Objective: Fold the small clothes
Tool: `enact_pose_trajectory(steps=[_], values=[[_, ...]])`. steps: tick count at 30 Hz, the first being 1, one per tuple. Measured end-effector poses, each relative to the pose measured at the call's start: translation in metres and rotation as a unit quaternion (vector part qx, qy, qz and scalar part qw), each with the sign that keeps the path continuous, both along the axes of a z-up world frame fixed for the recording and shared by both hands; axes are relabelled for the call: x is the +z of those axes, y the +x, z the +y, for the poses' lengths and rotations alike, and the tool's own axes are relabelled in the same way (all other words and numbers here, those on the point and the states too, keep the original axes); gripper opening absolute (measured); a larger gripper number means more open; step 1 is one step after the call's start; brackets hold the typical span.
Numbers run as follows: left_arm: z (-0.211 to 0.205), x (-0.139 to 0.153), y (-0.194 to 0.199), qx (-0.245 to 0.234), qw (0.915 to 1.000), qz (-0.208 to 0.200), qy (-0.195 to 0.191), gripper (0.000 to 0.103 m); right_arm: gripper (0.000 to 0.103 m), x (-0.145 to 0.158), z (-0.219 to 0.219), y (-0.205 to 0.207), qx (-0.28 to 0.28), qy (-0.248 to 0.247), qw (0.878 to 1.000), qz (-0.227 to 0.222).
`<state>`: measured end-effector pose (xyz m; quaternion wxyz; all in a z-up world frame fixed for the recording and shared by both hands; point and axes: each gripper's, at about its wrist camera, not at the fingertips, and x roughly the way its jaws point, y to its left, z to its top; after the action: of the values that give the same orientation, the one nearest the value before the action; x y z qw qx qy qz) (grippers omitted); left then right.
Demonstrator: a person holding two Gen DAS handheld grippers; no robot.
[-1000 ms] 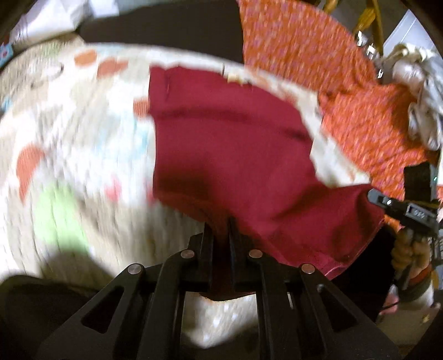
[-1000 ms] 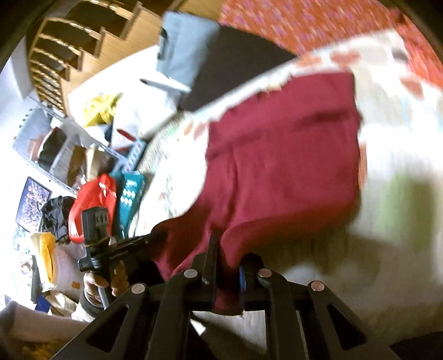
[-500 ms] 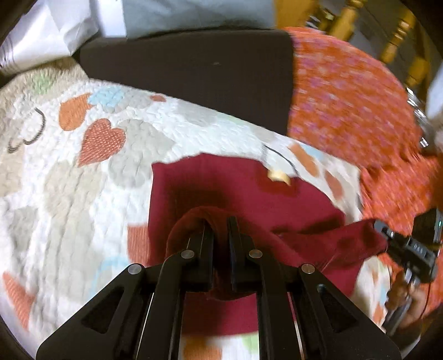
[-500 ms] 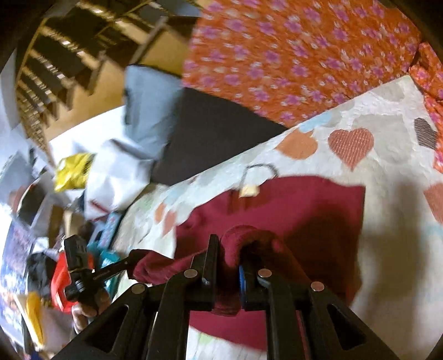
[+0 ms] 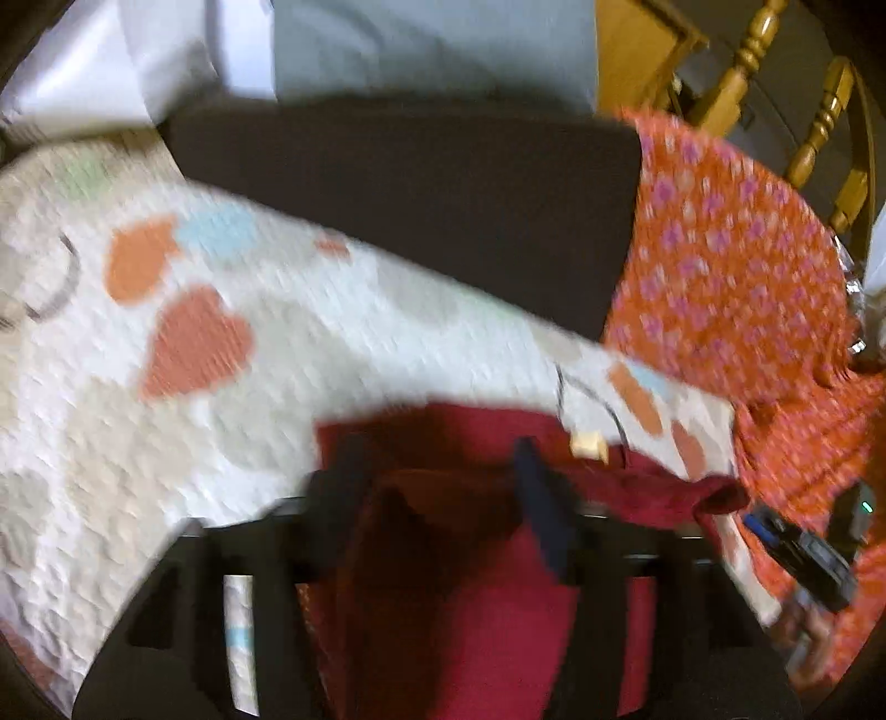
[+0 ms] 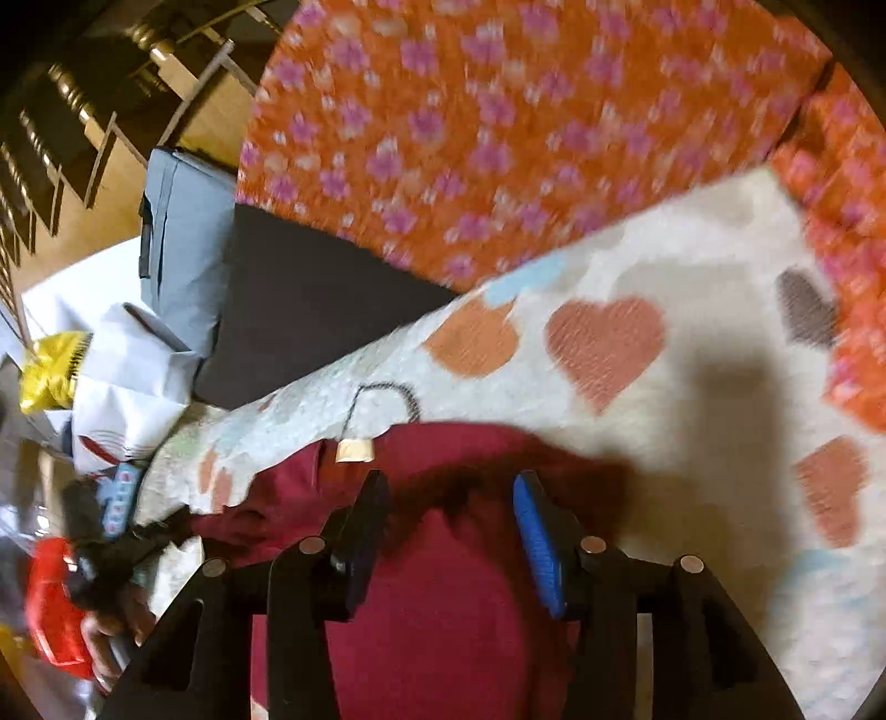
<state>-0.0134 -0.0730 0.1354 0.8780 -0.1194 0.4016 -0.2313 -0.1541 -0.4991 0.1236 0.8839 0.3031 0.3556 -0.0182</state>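
A dark red garment (image 5: 459, 587) lies folded over on a white quilt with hearts (image 5: 194, 343); a small tan tag (image 5: 588, 443) shows at its far edge. My left gripper (image 5: 437, 493) is open, its fingers spread just above the cloth and holding nothing. In the right wrist view the same garment (image 6: 443, 609) lies under my right gripper (image 6: 451, 509), which is open too, its blue pads apart over the fold. The tag (image 6: 354, 450) shows there as well. Each gripper appears at the edge of the other's view.
A black cushion (image 5: 421, 210) and a grey-blue cloth (image 5: 432, 50) lie beyond the quilt. An orange flowered fabric (image 5: 736, 266) covers the right side. A wooden railing (image 5: 775, 88) stands behind. White bags (image 6: 127, 360) and clutter lie at the left.
Both grippers carried the red garment's near edge forward over itself and then opened, letting the cloth go. The garment now lies doubled over on the quilt.
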Motion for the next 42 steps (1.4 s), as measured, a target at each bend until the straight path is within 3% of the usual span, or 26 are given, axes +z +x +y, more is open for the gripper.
enact_pose_trajectory(steps=[4,8,12,14,16,19,24,28,33,36,39,42], values=[[-0.002,0.001,0.003,-0.005,1.0,-0.005,0.0,0.065,0.045,0.011,0.028,-0.006,0.048,-0.055,0.997,-0.007],[-0.017,-0.022,0.01,-0.013,0.9987,0.013,0.048,0.065,0.042,-0.001,0.058,0.015,0.091,-0.109,0.99,-0.001],[-0.034,-0.061,0.022,-0.018,0.9917,0.053,0.116,0.065,0.032,-0.039,0.05,0.059,0.043,-0.173,0.982,0.062],[-0.035,-0.077,0.029,-0.013,0.9892,0.066,0.13,0.066,0.026,-0.055,0.036,0.073,0.023,-0.169,0.982,0.075],[-0.032,-0.08,0.033,-0.007,0.9907,0.07,0.116,0.067,0.023,-0.062,0.023,0.08,0.015,-0.146,0.986,0.075],[-0.026,-0.074,0.033,0.0,0.992,0.068,0.107,0.067,0.023,-0.046,0.028,0.076,0.028,-0.156,0.985,0.072],[-0.017,-0.064,0.032,0.02,0.9928,0.051,0.106,0.066,0.025,-0.025,0.055,0.035,0.048,-0.158,0.985,0.05],[-0.017,-0.07,0.03,0.022,0.991,0.074,0.109,0.066,0.026,-0.064,0.055,0.031,0.043,-0.168,0.979,0.106],[-0.007,-0.046,-0.002,0.009,0.9928,0.049,0.108,0.066,0.026,-0.036,0.056,0.02,0.042,-0.137,0.986,0.083],[-0.002,-0.034,-0.025,-0.002,0.9924,0.033,0.119,0.066,0.026,-0.018,0.072,0.009,0.053,-0.164,0.982,0.071],[0.007,-0.035,-0.045,-0.006,0.9925,0.046,0.113,0.066,0.027,-0.021,0.083,0.007,0.066,-0.153,0.983,0.072],[0.019,-0.044,-0.064,-0.011,0.9933,0.065,0.095,0.066,0.035,-0.045,0.091,0.012,0.08,-0.15,0.98,0.104]])
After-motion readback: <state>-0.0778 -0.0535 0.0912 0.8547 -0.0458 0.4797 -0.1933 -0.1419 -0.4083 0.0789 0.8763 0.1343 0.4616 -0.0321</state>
